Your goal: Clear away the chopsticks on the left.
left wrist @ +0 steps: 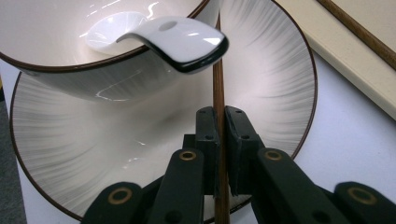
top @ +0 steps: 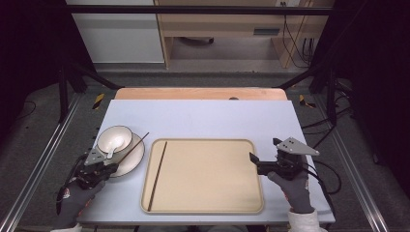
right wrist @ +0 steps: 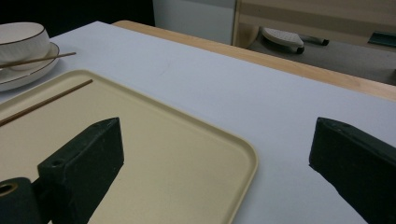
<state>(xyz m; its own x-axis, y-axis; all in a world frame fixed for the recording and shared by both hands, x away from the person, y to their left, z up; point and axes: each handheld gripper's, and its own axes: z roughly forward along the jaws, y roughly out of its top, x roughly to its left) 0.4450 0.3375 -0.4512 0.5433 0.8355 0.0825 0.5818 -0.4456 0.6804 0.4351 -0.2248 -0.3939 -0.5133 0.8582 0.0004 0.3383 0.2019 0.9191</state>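
White tabletop: on the plate (top: 136, 158) at the left, the left gripper (left wrist: 219, 140) pinches a chopstick (left wrist: 218, 100); next, probably lift it onto the tray (top: 251, 145) beside its mate (top: 157, 175). Right gripper (right wrist: 215, 154) gapes empty.

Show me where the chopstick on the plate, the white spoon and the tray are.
chopstick on the plate (left wrist: 218, 88), left gripper view, bare shaft above the jaws.
white spoon (left wrist: 187, 42), left gripper view, handle end.
tray (top: 203, 210), high view, near rim.
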